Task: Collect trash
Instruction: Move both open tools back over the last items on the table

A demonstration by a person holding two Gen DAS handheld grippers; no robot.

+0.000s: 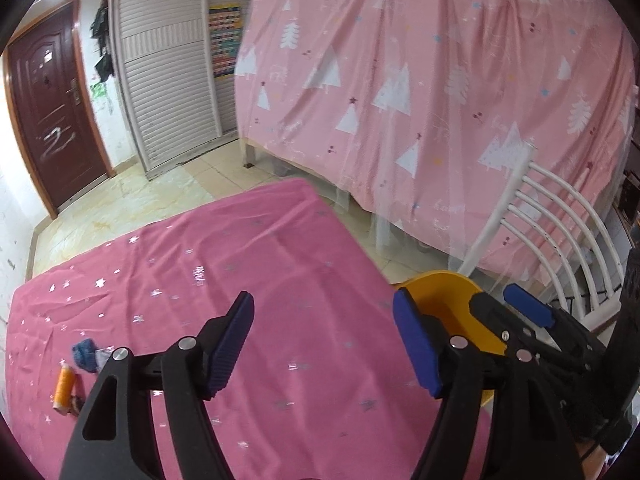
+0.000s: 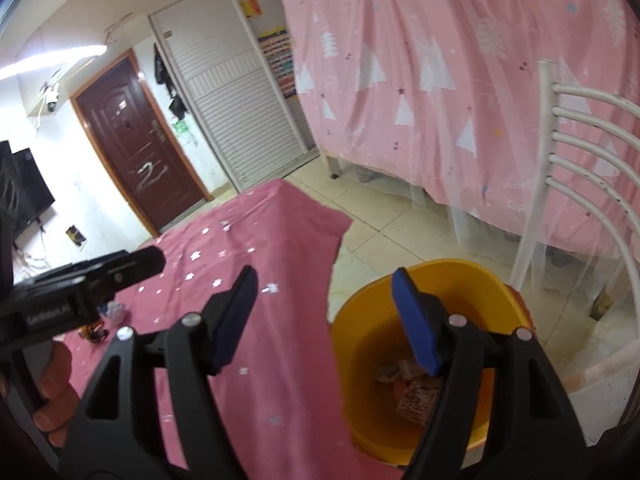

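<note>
Both grippers are released, nothing between the jaws. The left gripper (image 1: 324,344) hangs over the pink desk (image 1: 260,248); the remaining trash, an orange spool (image 1: 64,388) and a blue scrap (image 1: 86,354), lies to its left near the desk edge, the spool lengthwise toward the camera. The right gripper (image 2: 324,320) hangs beside the yellow bin (image 2: 360,344), which holds scraps. No writing is legible.

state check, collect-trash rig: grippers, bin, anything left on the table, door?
left gripper: jaws open, nothing between them
right gripper: jaws open, empty, over the bin's edge
yellow bin: upright, crumpled trash inside
orange spool: lying on the pink tablecloth, not collected
blue scrap: on the cloth beside the spool
brown door: closed
</note>
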